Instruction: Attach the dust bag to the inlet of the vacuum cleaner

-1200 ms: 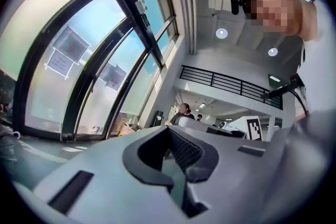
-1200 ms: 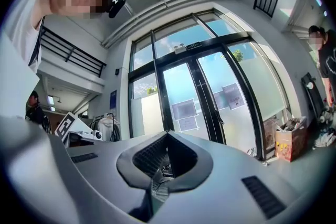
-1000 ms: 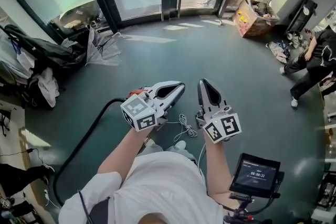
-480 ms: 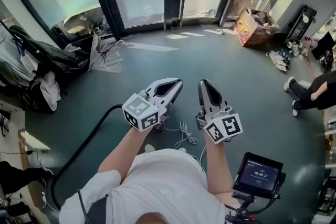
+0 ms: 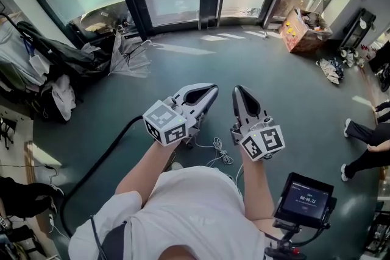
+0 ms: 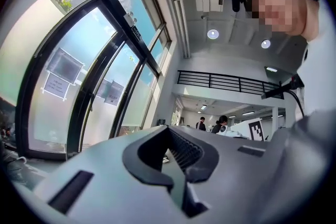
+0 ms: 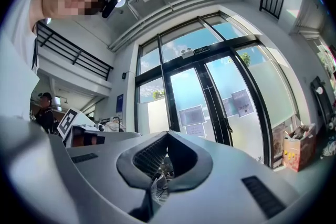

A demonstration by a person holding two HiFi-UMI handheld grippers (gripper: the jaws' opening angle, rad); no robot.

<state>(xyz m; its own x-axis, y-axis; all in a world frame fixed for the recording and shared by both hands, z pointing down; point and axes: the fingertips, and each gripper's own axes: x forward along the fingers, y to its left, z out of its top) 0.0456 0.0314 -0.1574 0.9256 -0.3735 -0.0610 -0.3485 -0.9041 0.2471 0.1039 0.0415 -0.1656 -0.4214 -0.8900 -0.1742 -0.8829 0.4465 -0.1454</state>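
Note:
No dust bag and no vacuum inlet show in any view. A thick black hose (image 5: 100, 158) curves over the dark floor at the left and runs under my left arm. In the head view my left gripper (image 5: 210, 93) and right gripper (image 5: 238, 92) hang side by side above the floor, pointing away from me. Both have their jaws together with nothing between them. The left gripper view looks along the shut left gripper (image 6: 168, 131) toward tall windows. The right gripper view looks past the shut right gripper (image 7: 168, 135) at glass doors.
A thin white cable (image 5: 218, 152) lies on the floor below the grippers. Black bags (image 5: 52, 55) and a folded umbrella (image 5: 131, 58) sit at the left wall. A cardboard box (image 5: 300, 26) stands by the doors. A person's legs (image 5: 368, 143) are at the right, a small screen (image 5: 304, 198) near me.
Both grippers have lifted slightly and stay shut. The red part beside the left gripper has gone from sight. The person at the right has shifted toward the picture's edge.

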